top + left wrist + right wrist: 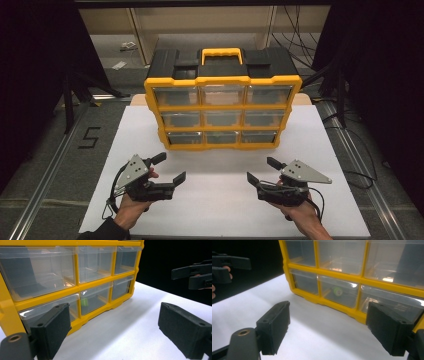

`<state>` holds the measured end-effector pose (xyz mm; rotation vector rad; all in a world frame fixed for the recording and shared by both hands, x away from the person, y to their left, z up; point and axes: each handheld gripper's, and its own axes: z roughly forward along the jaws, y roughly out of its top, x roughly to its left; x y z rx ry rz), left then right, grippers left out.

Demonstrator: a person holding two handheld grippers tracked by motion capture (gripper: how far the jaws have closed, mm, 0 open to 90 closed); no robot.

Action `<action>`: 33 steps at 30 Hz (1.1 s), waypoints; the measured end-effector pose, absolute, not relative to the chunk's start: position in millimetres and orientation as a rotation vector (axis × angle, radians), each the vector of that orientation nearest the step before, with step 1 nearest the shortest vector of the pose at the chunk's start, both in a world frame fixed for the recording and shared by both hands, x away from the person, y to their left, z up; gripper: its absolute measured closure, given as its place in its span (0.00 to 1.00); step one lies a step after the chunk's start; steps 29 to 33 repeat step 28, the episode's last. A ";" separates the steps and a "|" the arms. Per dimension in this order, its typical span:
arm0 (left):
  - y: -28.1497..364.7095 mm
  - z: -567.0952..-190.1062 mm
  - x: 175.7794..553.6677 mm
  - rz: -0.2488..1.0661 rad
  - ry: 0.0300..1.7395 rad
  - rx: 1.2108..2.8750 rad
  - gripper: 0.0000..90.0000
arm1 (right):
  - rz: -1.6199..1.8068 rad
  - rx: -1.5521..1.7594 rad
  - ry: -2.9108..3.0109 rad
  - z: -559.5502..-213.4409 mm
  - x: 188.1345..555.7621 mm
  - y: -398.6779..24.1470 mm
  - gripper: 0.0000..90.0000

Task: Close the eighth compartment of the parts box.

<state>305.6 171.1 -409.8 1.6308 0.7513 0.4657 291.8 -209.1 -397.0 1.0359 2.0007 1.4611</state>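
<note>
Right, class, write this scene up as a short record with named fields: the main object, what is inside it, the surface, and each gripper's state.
Main object: yellow drawer organiser, upright, black top, yellow handle
Drawers: nine clear ones, three rows of three
Contents: small green item in the bottom middle drawer
Surface: white board
Left gripper: open, holds nothing, in front of the organiser
Right gripper: open, holds nothing, in front of the organiser

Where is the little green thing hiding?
The little green thing sits inside the bottom middle drawer of the yellow drawer box, seen through the clear front in both gripper views, beyond the open fingers.
</note>
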 end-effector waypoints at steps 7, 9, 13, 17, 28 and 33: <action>171.2 -409.9 305.7 0.466 0.753 1.630 0.12 | 1.449 1.030 2.003 -397.6 290.4 -209.8 0.22; 171.0 -409.7 305.5 0.465 0.751 1.631 0.12 | 1.450 1.026 2.002 -397.7 290.3 -209.7 0.22; 171.0 -409.8 305.7 0.466 0.753 1.631 0.12 | 1.450 1.029 2.000 -397.6 290.6 -210.2 0.22; 170.9 -409.8 305.6 0.466 0.752 1.631 0.12 | 1.450 1.027 2.001 -397.3 290.4 -210.1 0.22; 171.2 -409.9 306.1 0.467 0.754 1.630 0.12 | 1.450 1.027 1.998 -397.2 290.8 -210.6 0.22; 171.2 -409.9 306.1 0.467 0.754 1.630 0.12 | 1.450 1.027 1.998 -397.2 290.8 -210.6 0.22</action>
